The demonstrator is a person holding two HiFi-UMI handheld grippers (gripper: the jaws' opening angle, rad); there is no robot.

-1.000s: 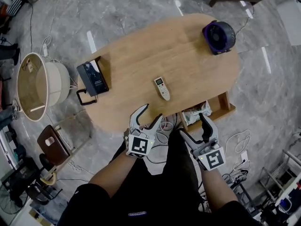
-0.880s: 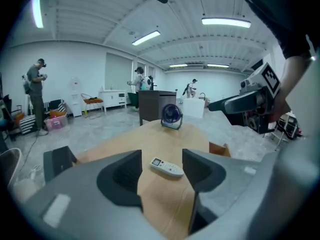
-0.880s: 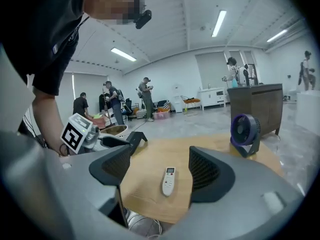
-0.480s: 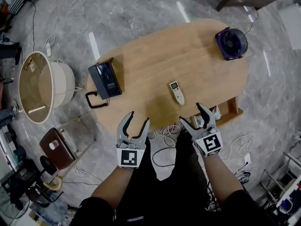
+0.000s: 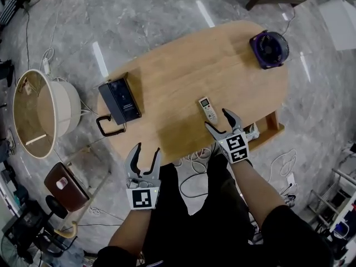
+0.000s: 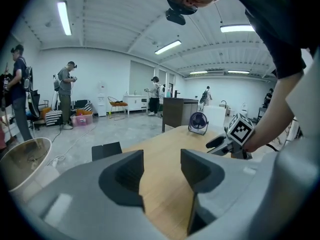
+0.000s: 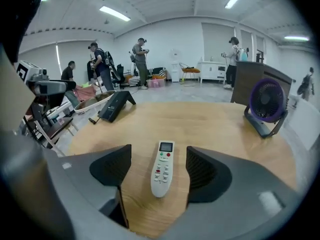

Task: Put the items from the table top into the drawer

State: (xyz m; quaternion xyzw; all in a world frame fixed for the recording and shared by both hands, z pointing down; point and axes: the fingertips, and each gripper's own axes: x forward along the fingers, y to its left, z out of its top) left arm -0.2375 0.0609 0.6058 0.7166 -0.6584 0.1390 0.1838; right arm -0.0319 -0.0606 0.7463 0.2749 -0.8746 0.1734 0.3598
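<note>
white remote lies flat on the wooden surface, its near end between the wide-apart jaws of the right tool, untouched; left tool hovers at the near edge, jaws apart, empty

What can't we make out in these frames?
Drawer: head view, mostly under the table and behind the right gripper; contents hidden.
Remote button labels: too small in every view.
Black box: left gripper view, lower part behind that gripper's jaw; type unclear.
</note>
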